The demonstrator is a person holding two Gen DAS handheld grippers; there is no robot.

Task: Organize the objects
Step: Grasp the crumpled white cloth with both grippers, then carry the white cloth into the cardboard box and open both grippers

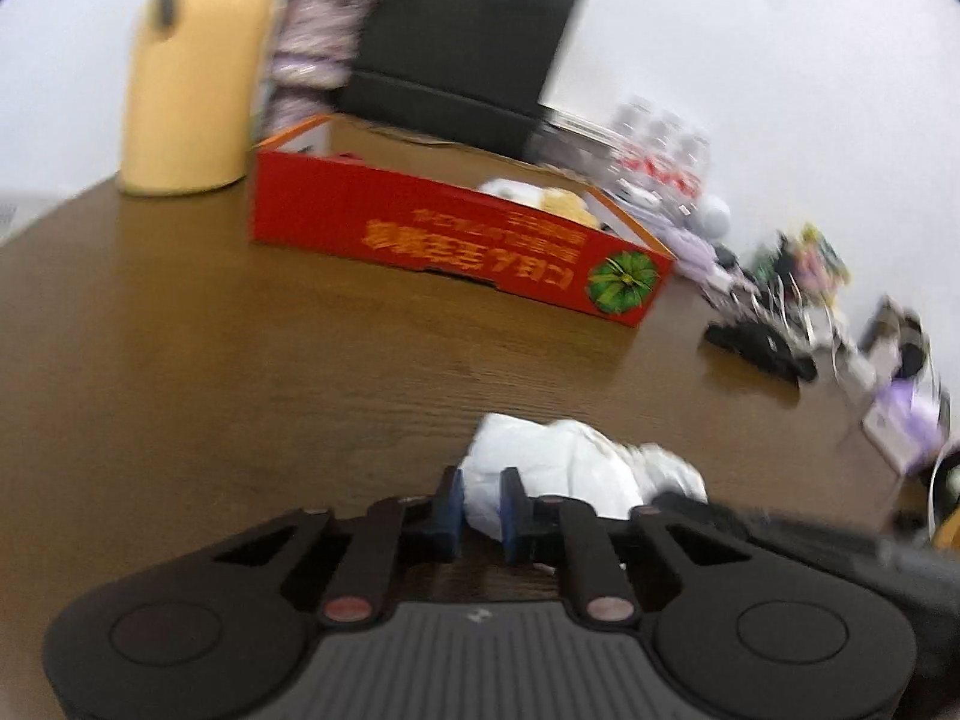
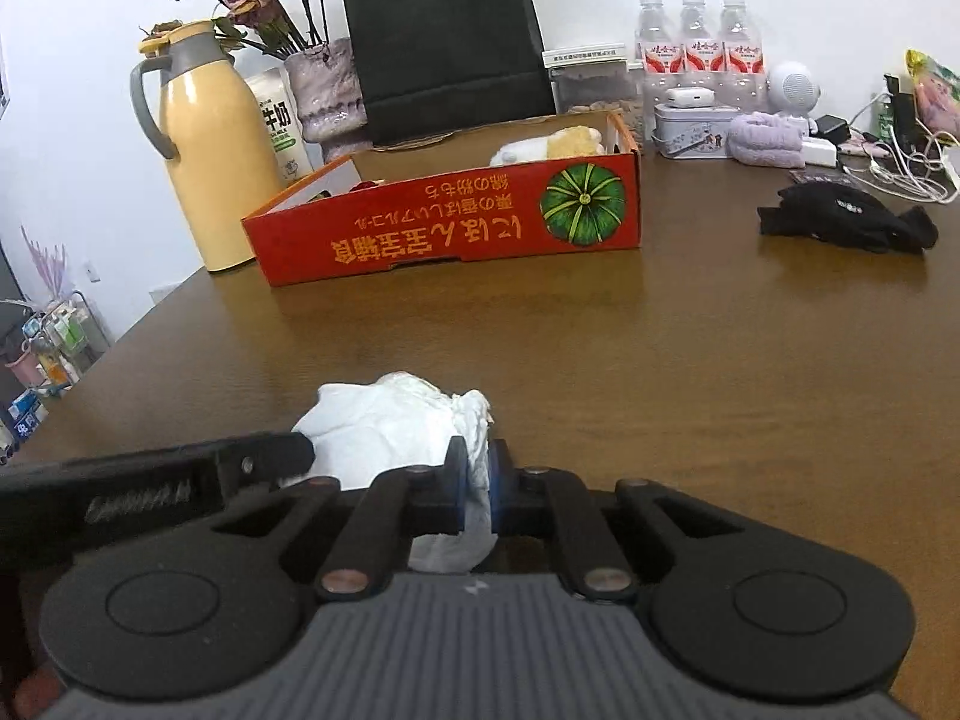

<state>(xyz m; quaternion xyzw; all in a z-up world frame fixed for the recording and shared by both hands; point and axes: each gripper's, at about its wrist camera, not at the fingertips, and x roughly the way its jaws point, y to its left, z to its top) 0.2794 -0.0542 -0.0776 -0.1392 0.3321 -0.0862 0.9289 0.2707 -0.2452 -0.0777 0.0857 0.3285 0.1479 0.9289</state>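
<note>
1. Right now we are holding a crumpled white cloth (image 2: pixel 390 420) between both tools, low over the brown wooden table (image 2: pixel 690 360).
2. Our right gripper (image 2: pixel 477 480) is pinching one end of it, jaws narrow with fabric pressed between the blue pads.
3. Our left gripper (image 1: pixel 483 504) is also closing on the cloth's other end, its jaws narrow around a white fold; its view is blurred.
4. We are judging the red cardboard box with the green pumpkin print (image 2: pixel 456 222), at twelve o'clock, as the likely destination.
5. We are advising equal tension on both ends, lifting together, so no loose corner drags or catches the box's near wall.
</note>
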